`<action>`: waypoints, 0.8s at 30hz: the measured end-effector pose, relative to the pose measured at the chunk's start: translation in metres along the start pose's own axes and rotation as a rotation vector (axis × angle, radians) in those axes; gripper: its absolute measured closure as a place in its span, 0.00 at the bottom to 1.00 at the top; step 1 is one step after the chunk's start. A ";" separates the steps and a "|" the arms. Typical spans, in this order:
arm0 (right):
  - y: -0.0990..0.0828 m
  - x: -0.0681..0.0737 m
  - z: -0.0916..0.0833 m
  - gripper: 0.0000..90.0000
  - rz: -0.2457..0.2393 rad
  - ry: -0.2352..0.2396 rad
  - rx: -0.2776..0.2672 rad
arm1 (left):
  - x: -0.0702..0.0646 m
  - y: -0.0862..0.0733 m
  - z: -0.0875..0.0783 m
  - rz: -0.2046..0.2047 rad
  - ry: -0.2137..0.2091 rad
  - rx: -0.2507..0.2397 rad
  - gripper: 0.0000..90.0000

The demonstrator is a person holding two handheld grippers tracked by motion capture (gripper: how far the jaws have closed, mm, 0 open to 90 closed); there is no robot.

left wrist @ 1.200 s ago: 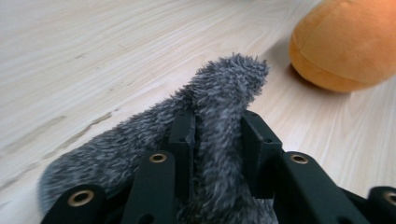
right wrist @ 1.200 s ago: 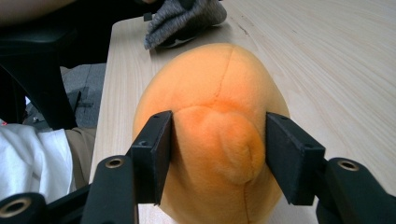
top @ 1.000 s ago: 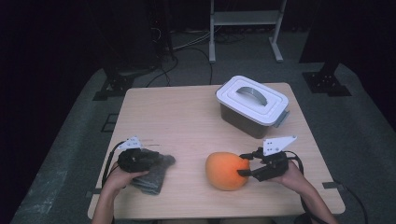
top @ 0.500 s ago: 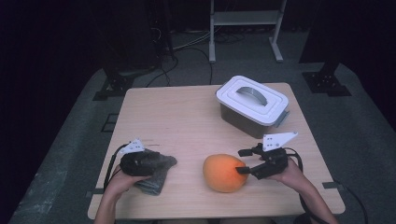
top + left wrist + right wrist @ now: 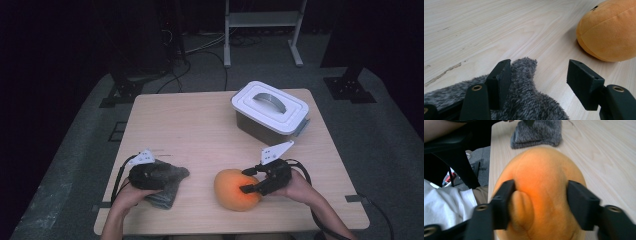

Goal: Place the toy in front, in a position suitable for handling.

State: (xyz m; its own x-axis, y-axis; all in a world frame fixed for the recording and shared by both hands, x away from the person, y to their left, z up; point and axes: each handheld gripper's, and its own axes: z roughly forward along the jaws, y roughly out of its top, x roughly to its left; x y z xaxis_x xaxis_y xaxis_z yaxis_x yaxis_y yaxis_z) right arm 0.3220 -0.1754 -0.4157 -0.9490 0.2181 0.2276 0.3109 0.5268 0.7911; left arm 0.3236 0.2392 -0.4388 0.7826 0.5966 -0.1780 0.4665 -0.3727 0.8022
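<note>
In the high view, the wooden table (image 5: pixel 200 130) fills the middle of the frame. The left gripper (image 5: pixel 165 176) sits at lower left, on top of a grey furry cloth (image 5: pixel 170 185). At lower centre lies an orange plush ball (image 5: pixel 235 190), and the right gripper (image 5: pixel 246 181) reaches it from the right, one jaw across its top and one against its near side. A white lidded box (image 5: pixel 270 107) stands at upper right of the table, well apart from both.

In the left gripper view, the jaws have just been opening and stand about half apart. The grey furry cloth (image 5: pixel 524 100) rises at bottom centre, brushing the left jaw and clear of the right one. The orange plush ball (image 5: pixel 609 30) rests at upper right.

In the right gripper view, the jaws have just been closing and press into both sides of the orange plush ball (image 5: pixel 541 190), denting a fold beside the left jaw. The grey furry cloth (image 5: pixel 536 132) lies at top centre.
</note>
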 end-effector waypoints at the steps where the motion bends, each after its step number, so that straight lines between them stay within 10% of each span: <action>1: -0.001 0.000 -0.001 0.57 0.002 0.001 0.001 | -0.001 0.001 0.001 0.000 -0.001 -0.001 0.40; 5: 0.000 0.000 -0.006 0.72 -0.013 -0.020 -0.022 | -0.002 0.002 0.001 0.004 -0.010 -0.008 0.39; 14: 0.026 -0.031 -0.011 0.73 -0.070 -0.116 -0.074 | 0.002 0.002 -0.004 -0.021 -0.010 -0.039 0.39; 24: 0.017 -0.021 -0.002 0.48 -0.126 -0.073 -0.041 | 0.001 0.001 -0.004 -0.028 -0.013 -0.036 0.37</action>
State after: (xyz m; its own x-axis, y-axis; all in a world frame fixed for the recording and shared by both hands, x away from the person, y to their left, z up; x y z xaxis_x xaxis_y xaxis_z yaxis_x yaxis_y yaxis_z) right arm 0.3473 -0.1733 -0.4059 -0.9734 0.2129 0.0844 0.1860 0.5201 0.8336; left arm 0.3236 0.2425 -0.4355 0.7749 0.5968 -0.2083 0.4734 -0.3295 0.8169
